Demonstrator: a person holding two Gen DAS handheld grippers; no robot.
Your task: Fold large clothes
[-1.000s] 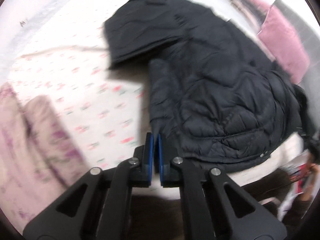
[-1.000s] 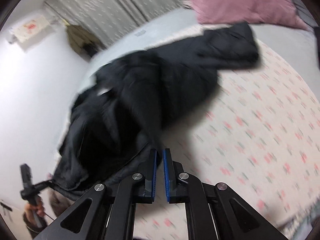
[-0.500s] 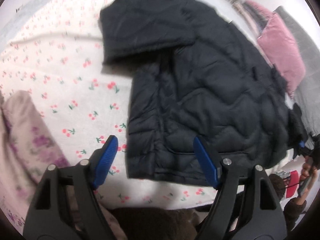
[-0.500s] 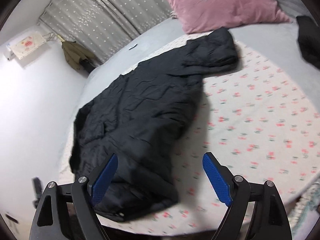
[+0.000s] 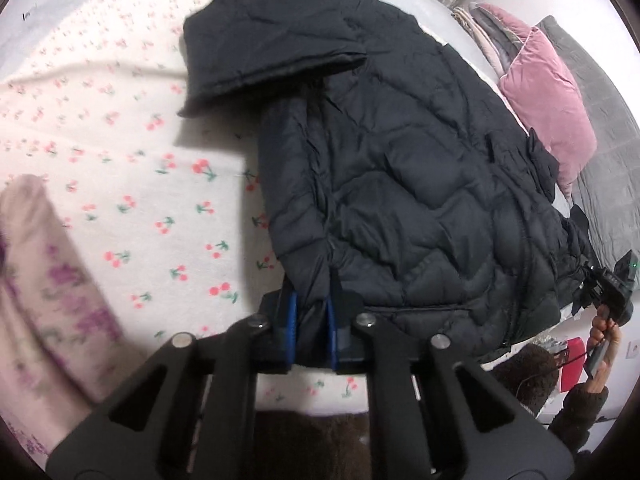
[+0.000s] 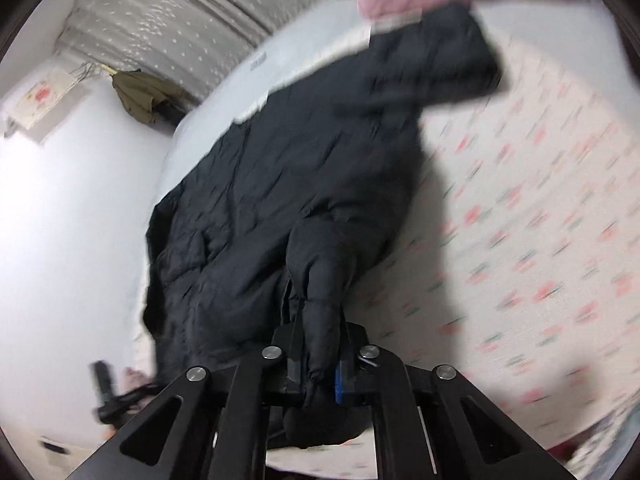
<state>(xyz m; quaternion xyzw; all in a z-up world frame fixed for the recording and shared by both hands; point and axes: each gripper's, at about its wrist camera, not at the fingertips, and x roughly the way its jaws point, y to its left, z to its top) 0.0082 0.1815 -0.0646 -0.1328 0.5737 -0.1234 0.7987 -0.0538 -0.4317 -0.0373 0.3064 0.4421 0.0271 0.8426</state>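
both tongs clamped on the jacket's near hem

your left tongs (image 5: 311, 326) and right tongs (image 6: 320, 360) pinch the jacket (image 5: 420, 184); its long axis runs toward 12 o'clock across the bed (image 5: 120, 184); fold it that way.

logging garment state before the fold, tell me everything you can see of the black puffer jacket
The black puffer jacket is quilted and matte, with wavy stitched panels and a hood at the far end. It lies spread on the cherry-print bedsheet, beside a pink pillow. The left gripper and the right gripper are each shut on a bunch of fabric at its near edge.
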